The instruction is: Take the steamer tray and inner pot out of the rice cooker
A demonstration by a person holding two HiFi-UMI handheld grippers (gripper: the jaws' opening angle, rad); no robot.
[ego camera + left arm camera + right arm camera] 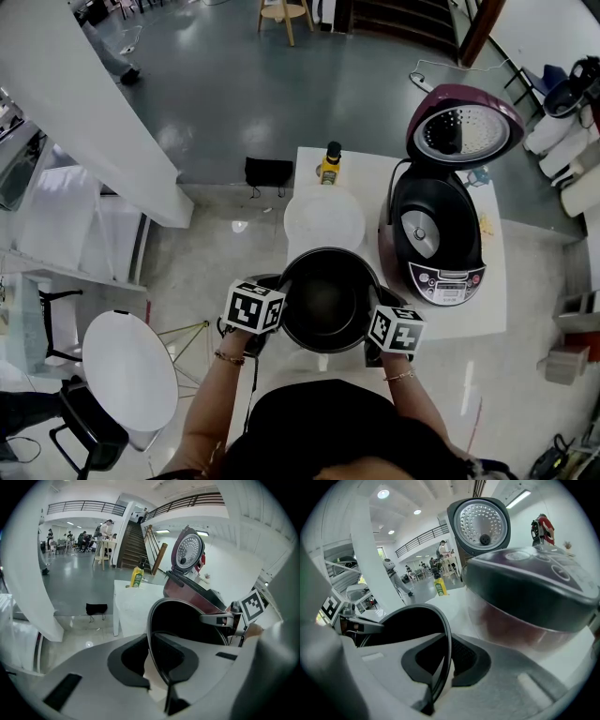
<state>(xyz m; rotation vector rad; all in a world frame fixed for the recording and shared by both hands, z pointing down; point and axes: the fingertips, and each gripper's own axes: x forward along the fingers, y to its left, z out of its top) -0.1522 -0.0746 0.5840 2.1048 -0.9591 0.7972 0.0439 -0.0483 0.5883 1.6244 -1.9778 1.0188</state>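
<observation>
I have the left hand-held gripper (279, 314) clamped almost closed on the left rim of the black inner pot (328, 300), and the right hand-held gripper (377, 328) pinching the opposite rim the same way. Pot is out of the rice cooker (439, 246), held at the near end of the desk (495, 305), just left of the cooker, whose lid is up. White steamer tray (323, 219) lies on the desk beyond the pot.

The inner pot (328, 300) hangs between the left tool (277, 317) and right tool (377, 326) over the counter's (492, 305) near end, with the steamer tray (323, 220) behind it, a bottle (330, 164) farther back, and the rice cooker (436, 234) to the right.
</observation>
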